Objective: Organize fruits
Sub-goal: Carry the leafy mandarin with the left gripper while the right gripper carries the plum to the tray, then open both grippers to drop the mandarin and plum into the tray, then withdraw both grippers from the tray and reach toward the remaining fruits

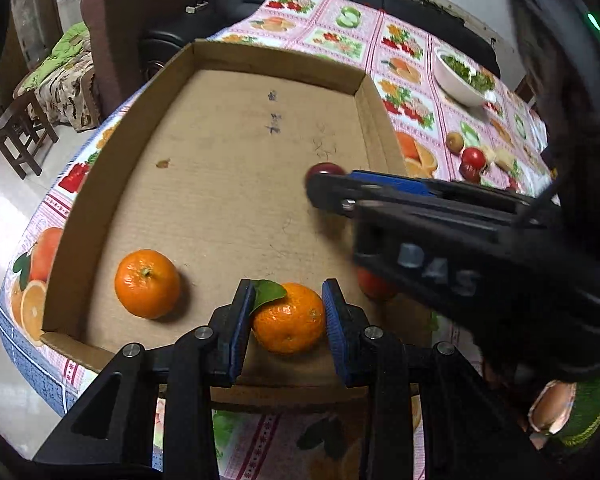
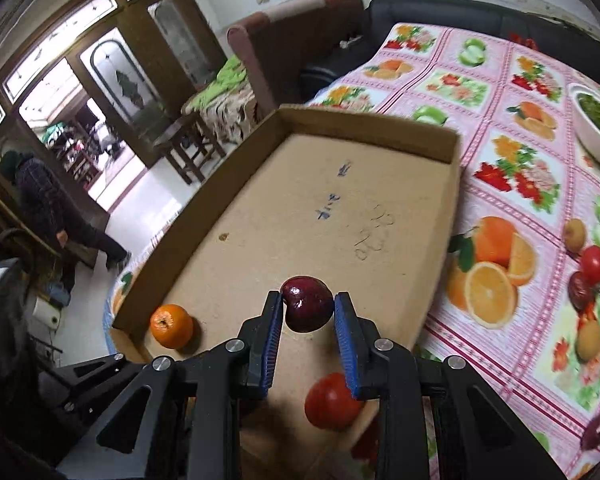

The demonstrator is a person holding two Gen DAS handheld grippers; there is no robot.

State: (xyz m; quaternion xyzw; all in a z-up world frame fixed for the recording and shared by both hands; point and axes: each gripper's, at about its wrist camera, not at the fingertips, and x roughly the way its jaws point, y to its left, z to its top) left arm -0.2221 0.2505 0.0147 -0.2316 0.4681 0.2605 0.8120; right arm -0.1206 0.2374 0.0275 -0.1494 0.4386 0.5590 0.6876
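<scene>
One big cardboard box [image 1: 236,152] sits on the table's left edge, where the left gripper [image 1: 288,320] squeezes an orange with a leaf [image 1: 290,322] by the near wall and the right gripper [image 2: 308,312] pinches a dark red fruit [image 2: 307,308] above the floor.

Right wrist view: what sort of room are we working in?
Most likely a home living or dining room: a fruit-print tablecloth on the table, a dark sofa behind it, and glazed wooden doors.
</scene>
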